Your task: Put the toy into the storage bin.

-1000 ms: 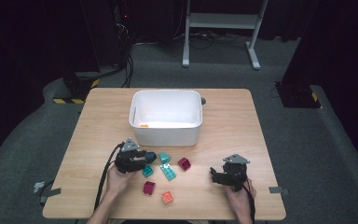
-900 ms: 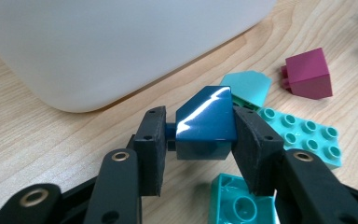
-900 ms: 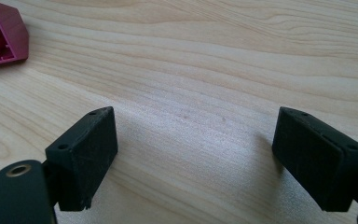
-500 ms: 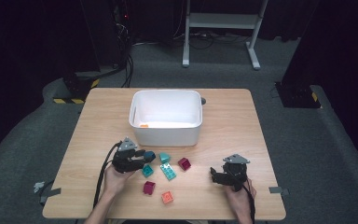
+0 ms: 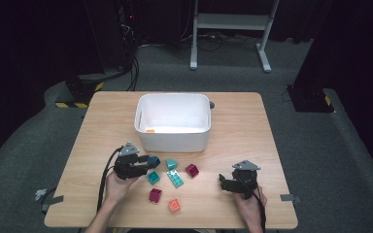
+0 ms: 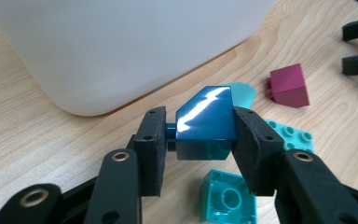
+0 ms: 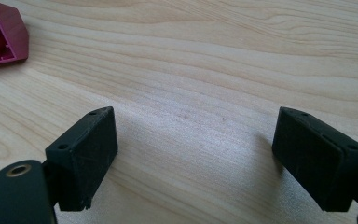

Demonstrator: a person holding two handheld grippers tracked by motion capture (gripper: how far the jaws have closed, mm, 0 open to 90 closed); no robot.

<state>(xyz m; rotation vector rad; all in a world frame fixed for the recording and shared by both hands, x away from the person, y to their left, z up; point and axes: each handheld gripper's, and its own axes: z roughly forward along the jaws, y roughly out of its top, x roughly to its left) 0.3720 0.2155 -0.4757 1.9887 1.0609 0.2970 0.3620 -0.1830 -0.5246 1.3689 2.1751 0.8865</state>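
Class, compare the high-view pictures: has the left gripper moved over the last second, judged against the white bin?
No. The left gripper, shut on the dark blue block, sits in the same spot just in front of the white bin, at its left corner.

Glossy plastic blue block (image 6: 204, 122), matt wooden table (image 6: 42, 135)

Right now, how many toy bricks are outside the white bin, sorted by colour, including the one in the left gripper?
Dark blue brick, held in the left gripper: 1
Teal bricks: 3
Magenta bricks: 2
Orange brick: 1
Total: 7
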